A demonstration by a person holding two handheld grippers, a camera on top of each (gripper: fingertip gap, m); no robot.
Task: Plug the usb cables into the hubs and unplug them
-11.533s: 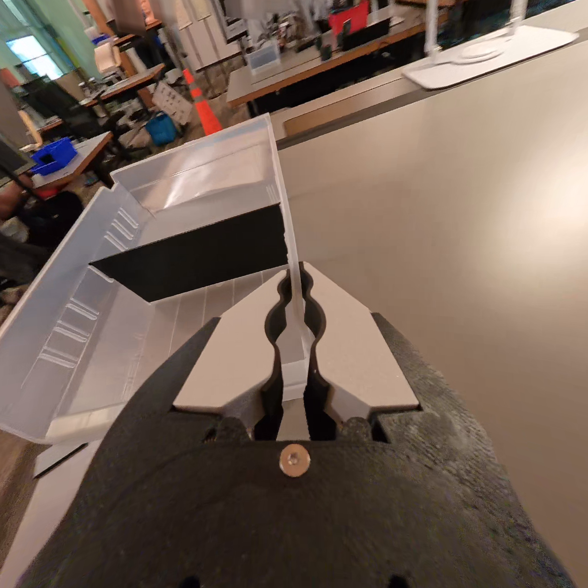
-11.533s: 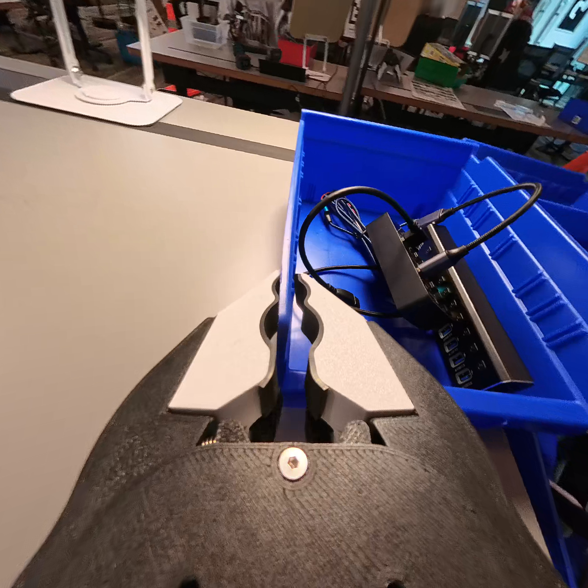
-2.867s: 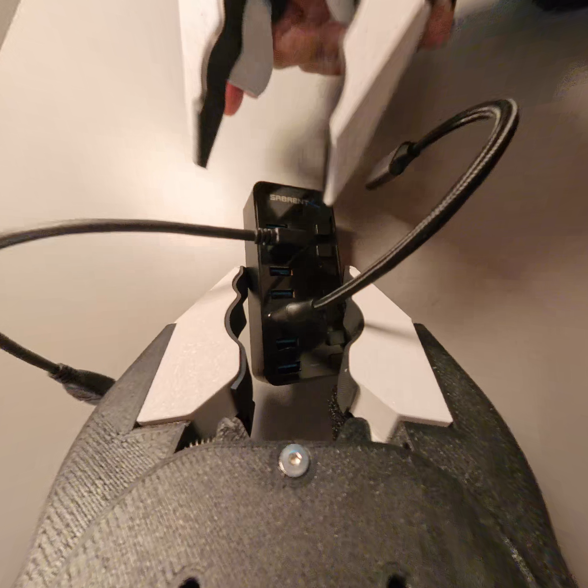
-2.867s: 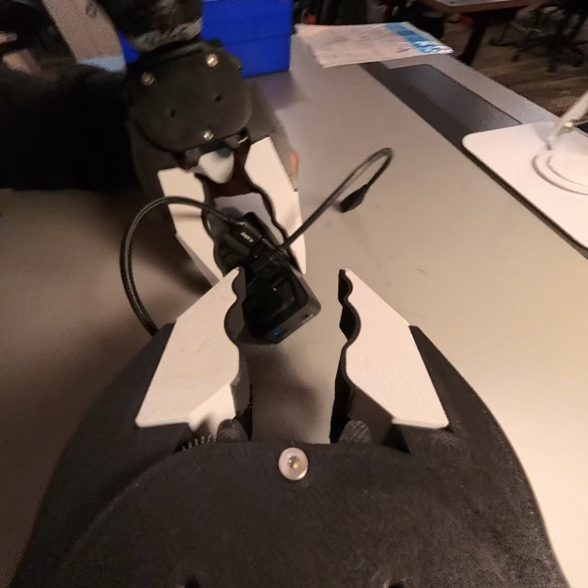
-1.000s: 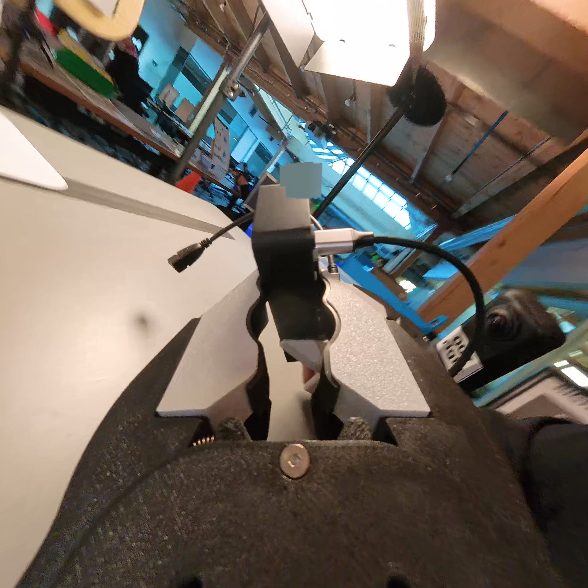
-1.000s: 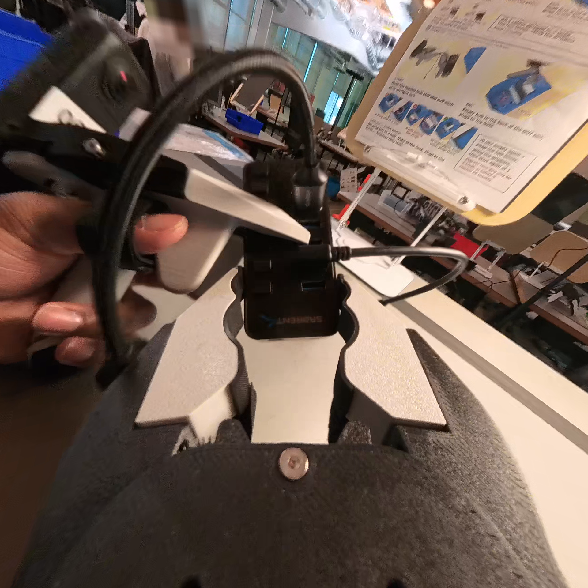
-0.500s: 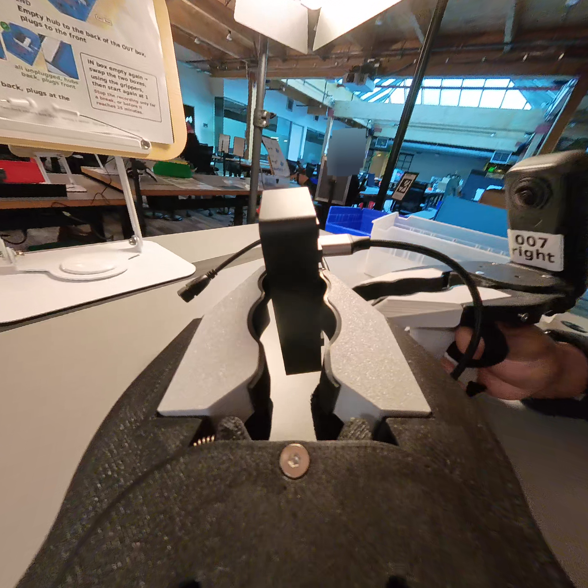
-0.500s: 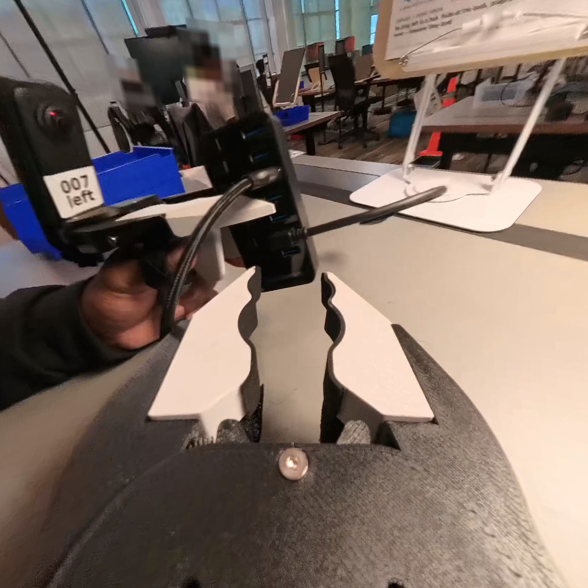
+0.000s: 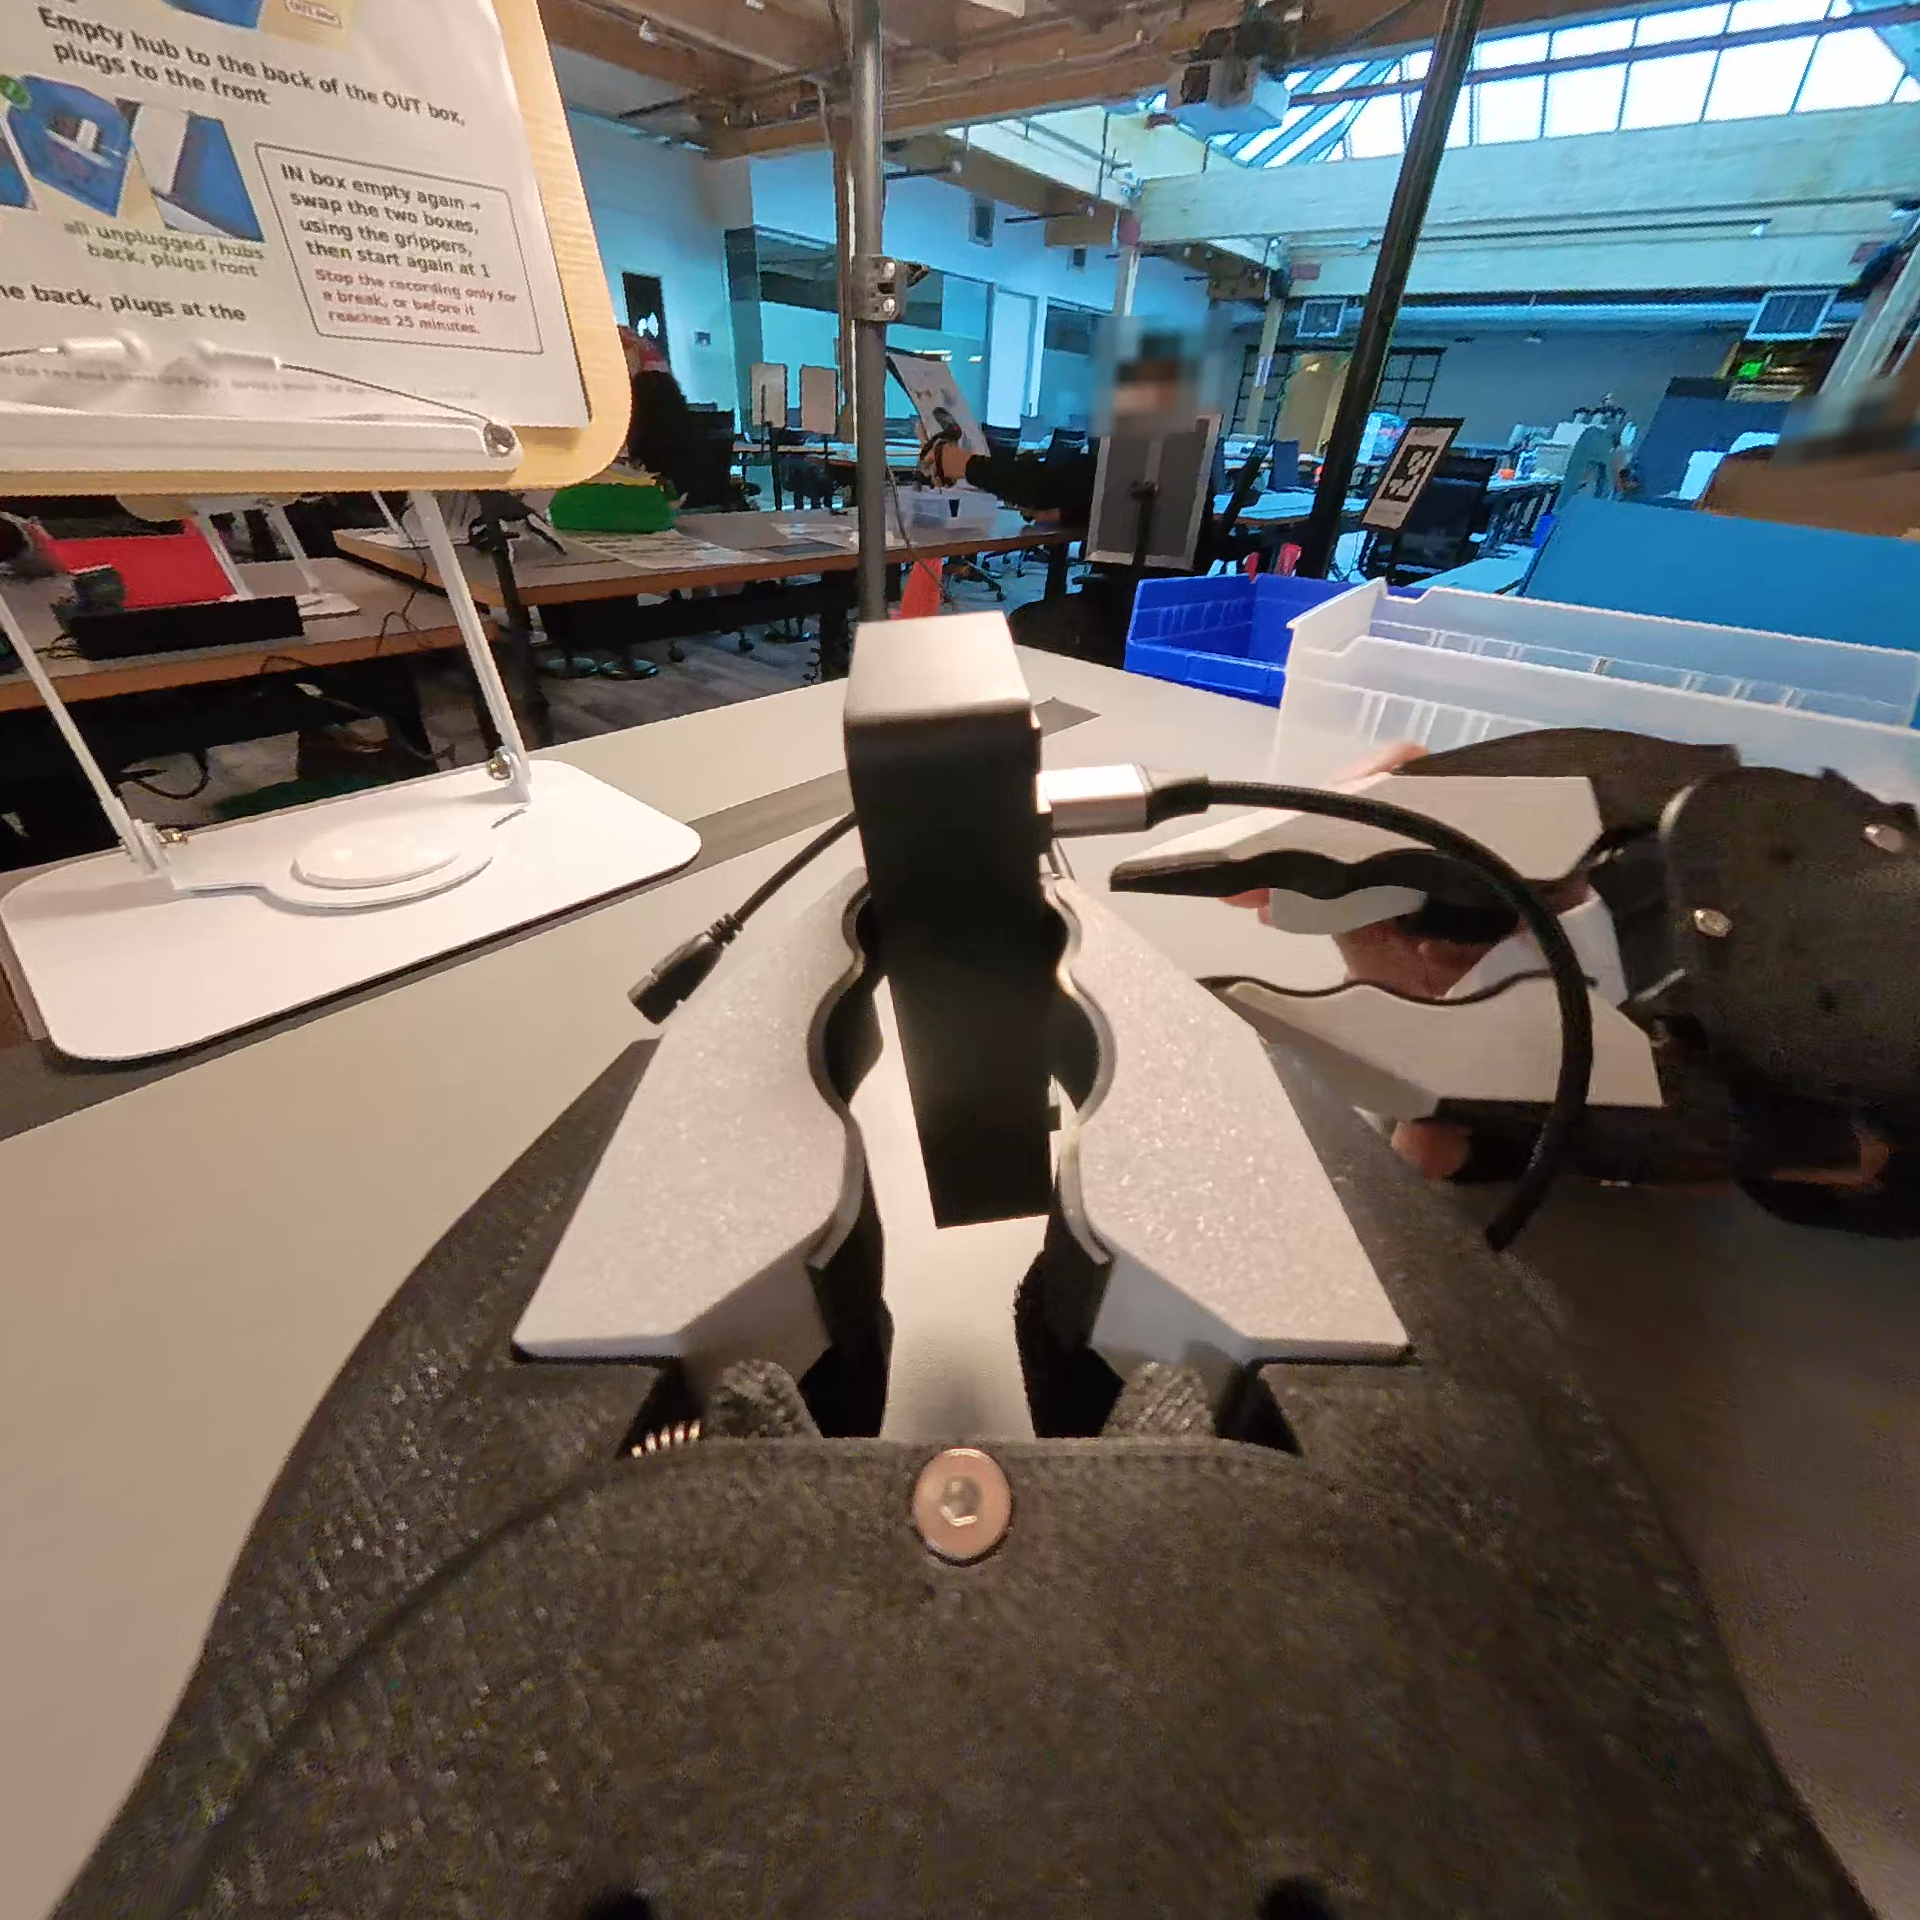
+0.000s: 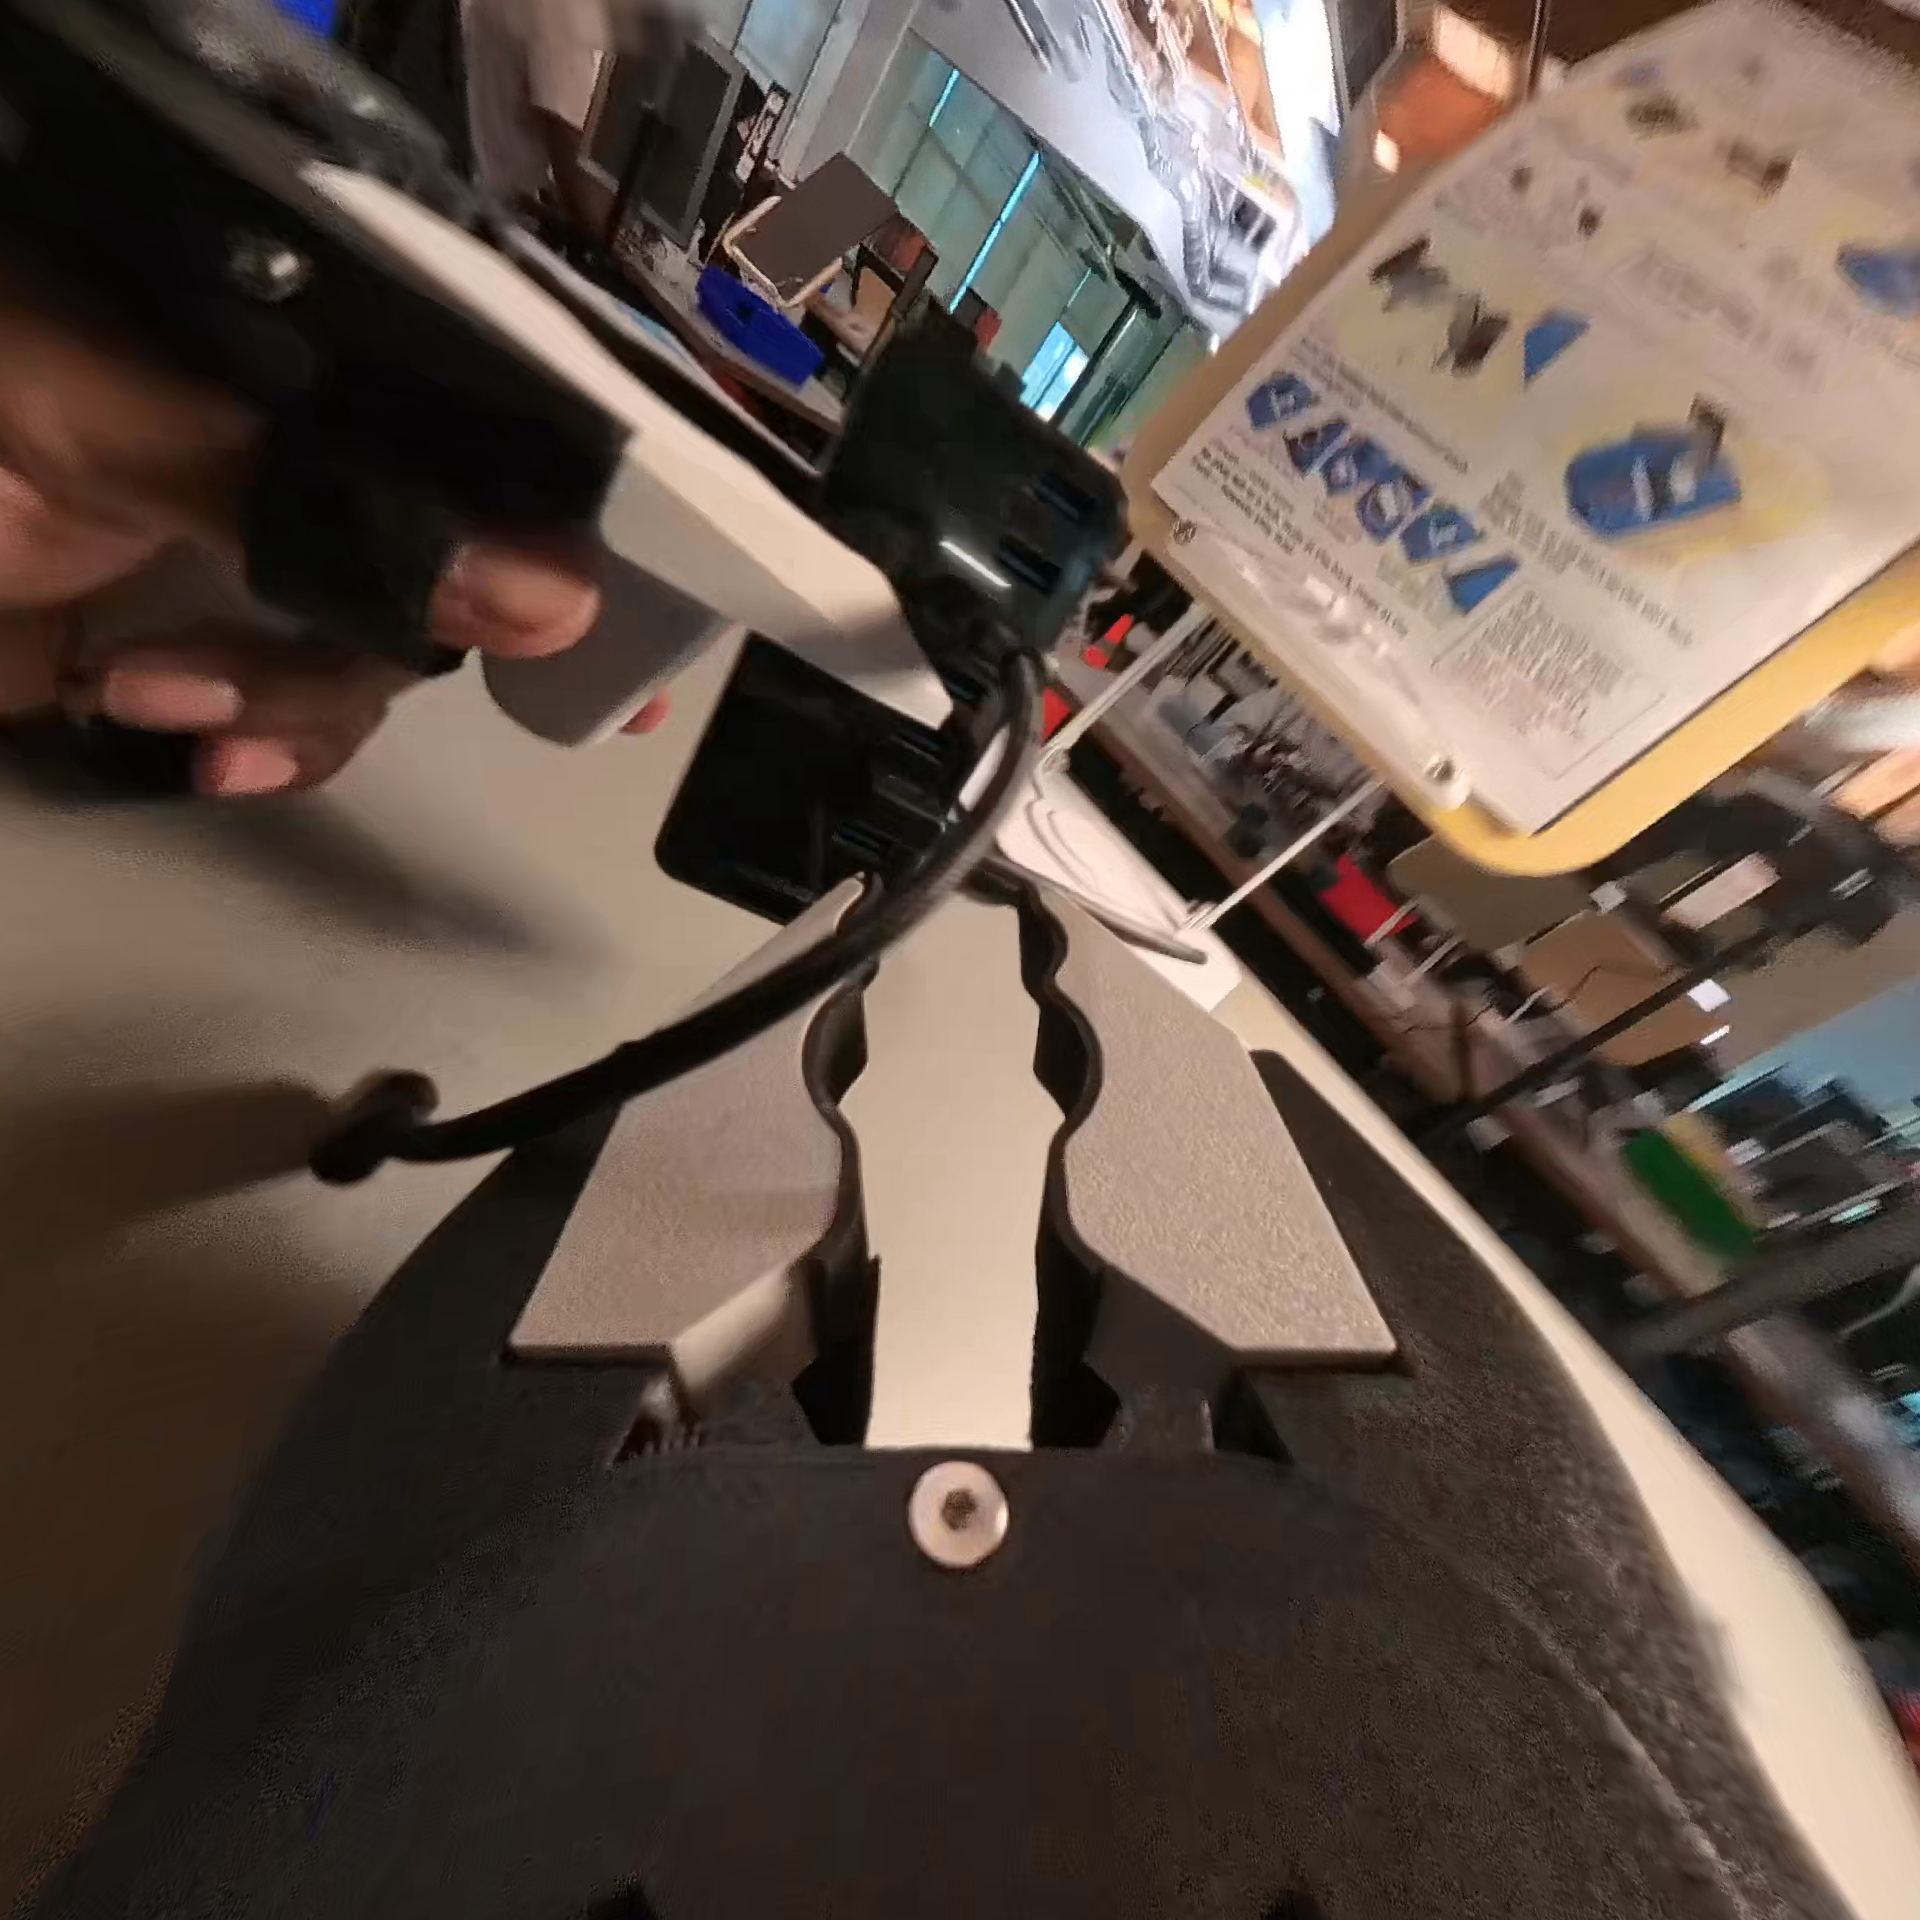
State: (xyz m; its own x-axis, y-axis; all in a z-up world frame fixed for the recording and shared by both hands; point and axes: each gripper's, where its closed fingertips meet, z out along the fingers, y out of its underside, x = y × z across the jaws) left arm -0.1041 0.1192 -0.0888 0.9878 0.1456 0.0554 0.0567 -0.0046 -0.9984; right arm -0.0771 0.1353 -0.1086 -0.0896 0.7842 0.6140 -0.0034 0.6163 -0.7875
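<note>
My left gripper (image 9: 956,904) is shut on a black USB hub (image 9: 940,790) and holds it upright above the grey table (image 9: 260,1195). A silver USB plug (image 9: 1096,812) sits in the hub's right side. Its black braided cable (image 9: 1558,997) arcs right and hangs down. A thin cable with a barrel plug (image 9: 665,987) hangs off the hub's left. My right gripper (image 9: 1169,935) is open, turned on its side just right of the hub, below the plug. The right wrist view is blurred: the right gripper (image 10: 940,914) holds nothing, with the hub (image 10: 935,488) just beyond and the braided cable (image 10: 665,1039) crossing its left finger.
A white stand (image 9: 312,883) bearing an instruction sheet (image 10: 1558,468) is at the table's far left. A clear white bin (image 9: 1558,675) and a blue bin (image 9: 1195,623) stand at the far right. A hand (image 10: 312,707) grips the left gripper.
The right gripper has come in closer to the hub's plug side and rolled over, with its jaws a little narrower. The left gripper still holds the hub upright.
</note>
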